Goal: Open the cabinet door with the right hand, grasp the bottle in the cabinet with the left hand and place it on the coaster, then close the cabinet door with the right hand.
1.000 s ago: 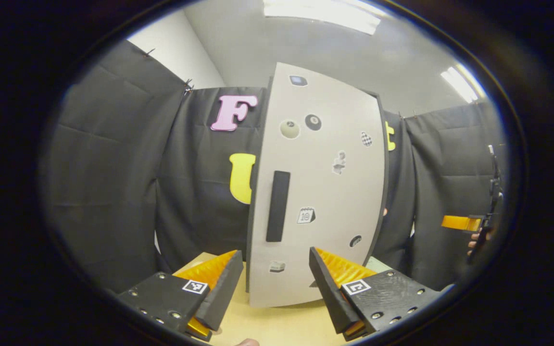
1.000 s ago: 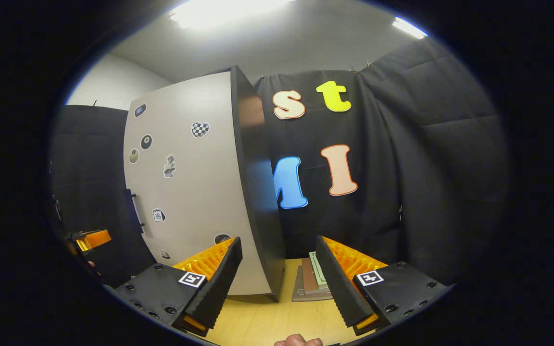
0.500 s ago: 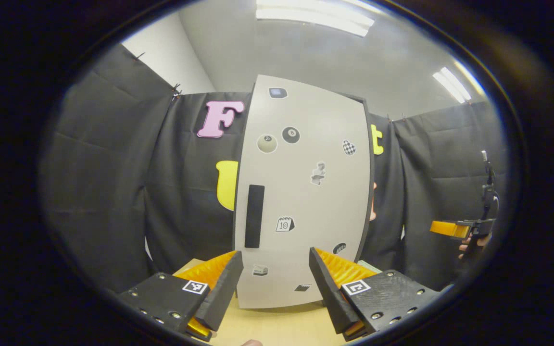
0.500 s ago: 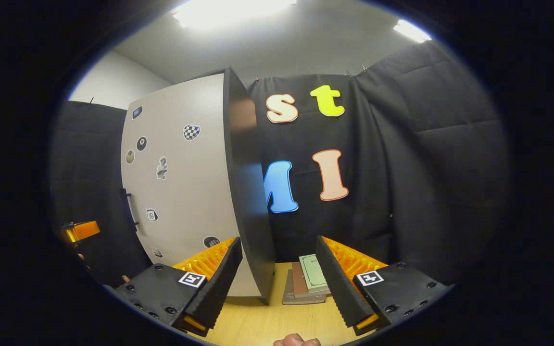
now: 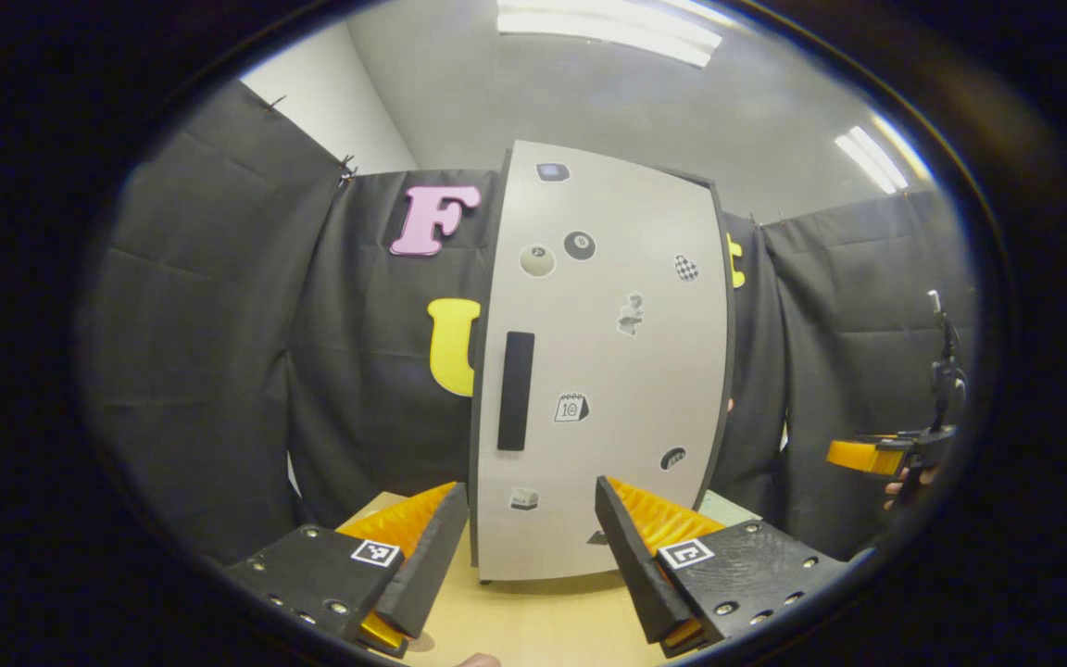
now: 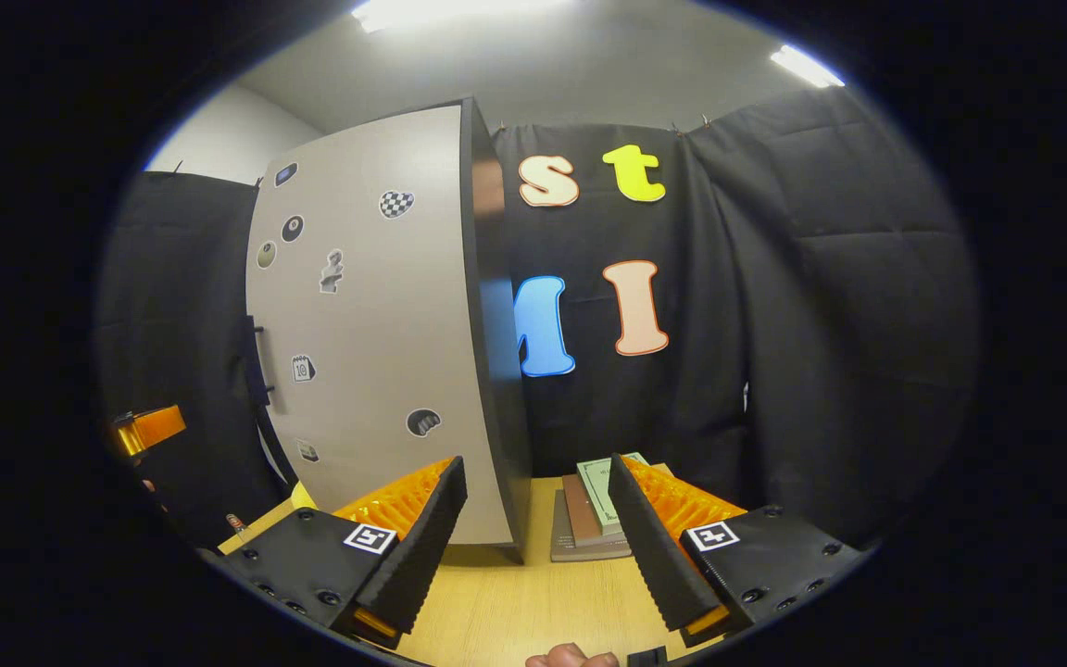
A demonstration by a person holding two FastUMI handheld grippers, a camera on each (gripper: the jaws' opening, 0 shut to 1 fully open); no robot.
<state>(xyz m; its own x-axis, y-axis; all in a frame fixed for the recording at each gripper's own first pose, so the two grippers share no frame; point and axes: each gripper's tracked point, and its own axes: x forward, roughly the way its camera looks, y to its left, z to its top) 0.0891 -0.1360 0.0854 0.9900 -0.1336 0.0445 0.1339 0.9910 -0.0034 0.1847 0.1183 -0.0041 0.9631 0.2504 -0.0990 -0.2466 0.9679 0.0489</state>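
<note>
Both tongs have 2 ridged wedge fingers, screwed mounts, square black-and-white markers

Cabinet: stands upright on the table, door shut, in front of the booth's cloth wall.
Handle: vertical bar near the door's left edge.
Stickers: scattered across the door front.
Books: stacked flat on the table, just right of the cabinet's side, before the wall.
</note>
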